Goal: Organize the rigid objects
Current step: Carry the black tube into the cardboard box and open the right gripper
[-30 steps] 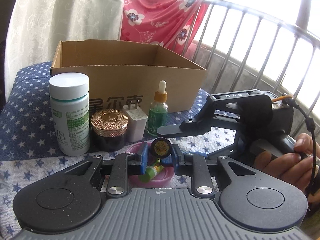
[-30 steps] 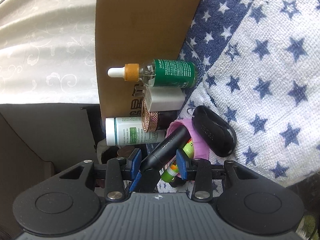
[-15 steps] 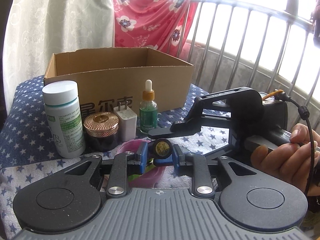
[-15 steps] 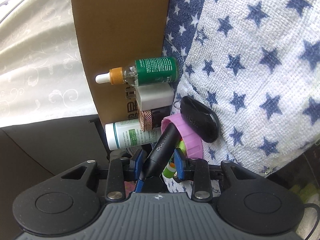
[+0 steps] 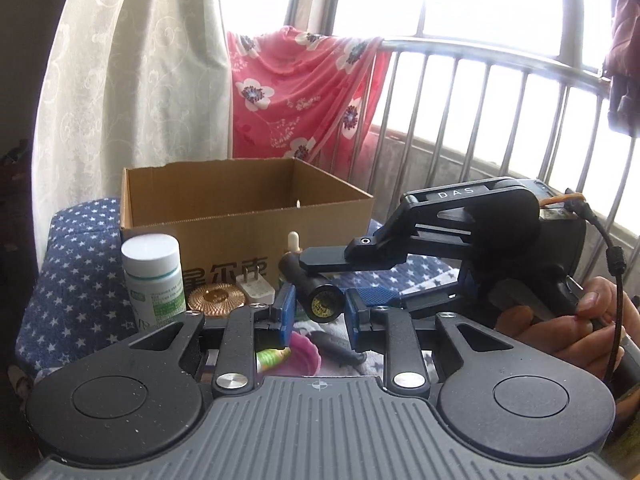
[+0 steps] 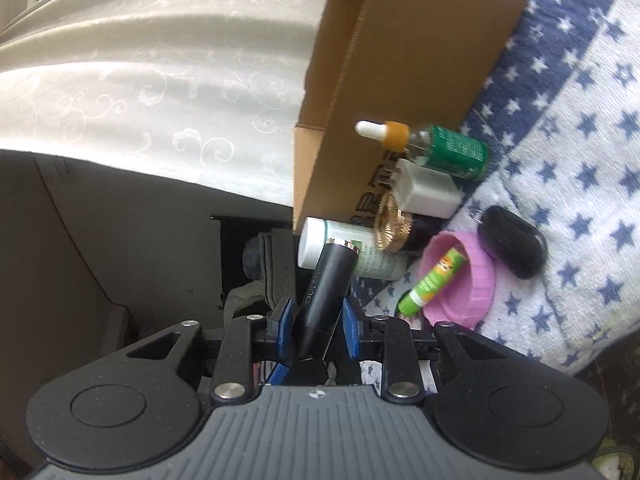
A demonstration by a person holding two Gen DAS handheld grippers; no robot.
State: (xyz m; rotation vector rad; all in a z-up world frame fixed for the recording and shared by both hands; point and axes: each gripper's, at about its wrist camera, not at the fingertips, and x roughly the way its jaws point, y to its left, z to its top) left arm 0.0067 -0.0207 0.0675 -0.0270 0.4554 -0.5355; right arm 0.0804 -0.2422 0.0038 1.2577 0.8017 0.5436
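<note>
A black tube (image 6: pixel 326 288) is clamped between my right gripper's (image 6: pixel 316 326) blue pads and held in the air; in the left wrist view its round end (image 5: pixel 325 303) faces me. My left gripper (image 5: pixel 318 312) is open, its pads either side of that end, not touching it. The open cardboard box (image 5: pixel 240 204) stands behind. In front of it stand a white bottle (image 5: pixel 154 278), a gold-lidded jar (image 5: pixel 216 299), a white charger (image 5: pixel 256 290) and a green dropper bottle (image 6: pixel 436 148). A pink lid (image 6: pixel 470 280) holds a green stick (image 6: pixel 434 280).
A black key fob (image 6: pixel 512 242) lies on the starred cloth (image 6: pixel 580 168) beside the pink lid. A curtain (image 5: pixel 132 100) hangs at the left; a red floral cloth (image 5: pixel 300 92) drapes on window railings (image 5: pixel 500 120) behind the box.
Both grippers have risen together. My left gripper opened and let go of the black tube's end; the right gripper lifted the tube up out of the pink lid.
</note>
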